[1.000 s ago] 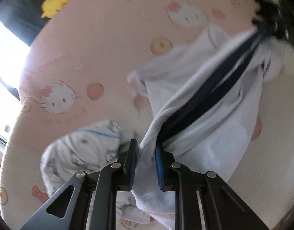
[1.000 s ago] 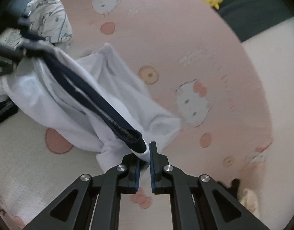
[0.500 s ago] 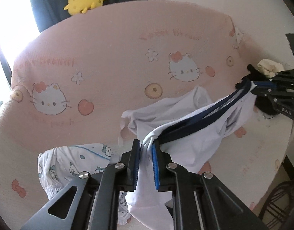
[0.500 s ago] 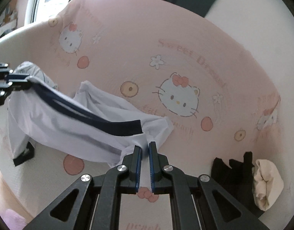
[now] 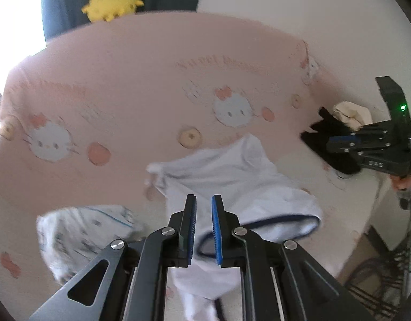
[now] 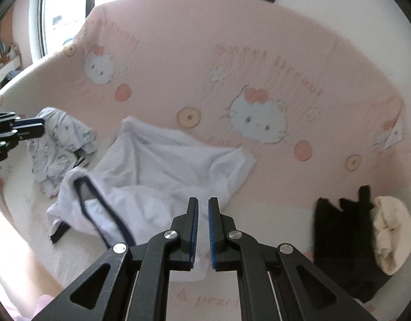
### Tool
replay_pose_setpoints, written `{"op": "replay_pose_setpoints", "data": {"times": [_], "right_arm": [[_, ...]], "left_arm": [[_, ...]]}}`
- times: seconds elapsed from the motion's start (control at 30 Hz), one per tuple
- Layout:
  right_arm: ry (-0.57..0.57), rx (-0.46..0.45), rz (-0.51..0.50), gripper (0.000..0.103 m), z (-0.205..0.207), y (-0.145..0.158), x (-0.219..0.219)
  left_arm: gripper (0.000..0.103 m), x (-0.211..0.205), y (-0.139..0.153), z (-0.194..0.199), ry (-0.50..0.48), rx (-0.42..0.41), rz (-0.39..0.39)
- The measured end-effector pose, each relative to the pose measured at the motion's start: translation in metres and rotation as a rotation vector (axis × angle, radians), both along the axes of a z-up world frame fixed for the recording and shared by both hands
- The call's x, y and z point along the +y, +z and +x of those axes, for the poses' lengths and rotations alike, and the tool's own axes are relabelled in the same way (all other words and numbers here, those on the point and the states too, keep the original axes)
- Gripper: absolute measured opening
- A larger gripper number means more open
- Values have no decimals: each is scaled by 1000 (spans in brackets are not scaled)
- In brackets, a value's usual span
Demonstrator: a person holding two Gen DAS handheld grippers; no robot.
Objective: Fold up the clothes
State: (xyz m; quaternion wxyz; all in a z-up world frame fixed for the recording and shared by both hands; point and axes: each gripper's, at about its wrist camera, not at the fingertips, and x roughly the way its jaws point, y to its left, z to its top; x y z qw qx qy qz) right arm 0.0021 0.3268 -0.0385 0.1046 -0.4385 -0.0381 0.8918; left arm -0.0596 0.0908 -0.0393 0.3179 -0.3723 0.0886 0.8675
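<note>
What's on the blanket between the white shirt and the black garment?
Nothing: in the right wrist view, only bare pink blanket separates the white shirt from the black garment.

Soft matt white cloth garment (image 6: 162, 171)

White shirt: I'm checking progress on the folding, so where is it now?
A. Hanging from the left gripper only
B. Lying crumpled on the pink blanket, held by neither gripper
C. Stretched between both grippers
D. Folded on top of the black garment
B: the white shirt lies rumpled on the pink blanket, and nothing is between either gripper's jaws.
</note>
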Motion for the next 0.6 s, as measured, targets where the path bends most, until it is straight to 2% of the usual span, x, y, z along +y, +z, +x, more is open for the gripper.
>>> {"op": "replay_pose_setpoints", "data": {"times": [0.07,0.13,0.17,0.2,0.27,0.3,0.37,0.5,0.6], "right_arm": [[5,-21,-7,6,0,-5,-5],[10,-43,-19,8,1,-10,-10],[12,-54,-25,20,2,-12,-13],[12,-64,-39,39,2,-16,-15],[8,-80,-83,53,2,-23,-17],[6,-88,-103,53,2,-26,-18],[2,-116,-129,53,2,-32,-21],[-10,-160,-151,54,0,-43,-25],[-25,-199,-213,54,0,-54,-28]], "left_arm": [[13,4,-9,-3,2,-52,-3],[27,8,-20,-6,9,-105,-13],[48,8,-26,-8,26,-123,-25],[66,7,-33,-10,53,-141,-28],[68,3,-45,-14,89,-188,3],[68,1,-53,-19,109,-237,16],[68,1,-64,-21,129,-272,-2],[68,5,-74,-15,134,-232,-70],[68,10,-80,-11,125,-198,-114]]}}
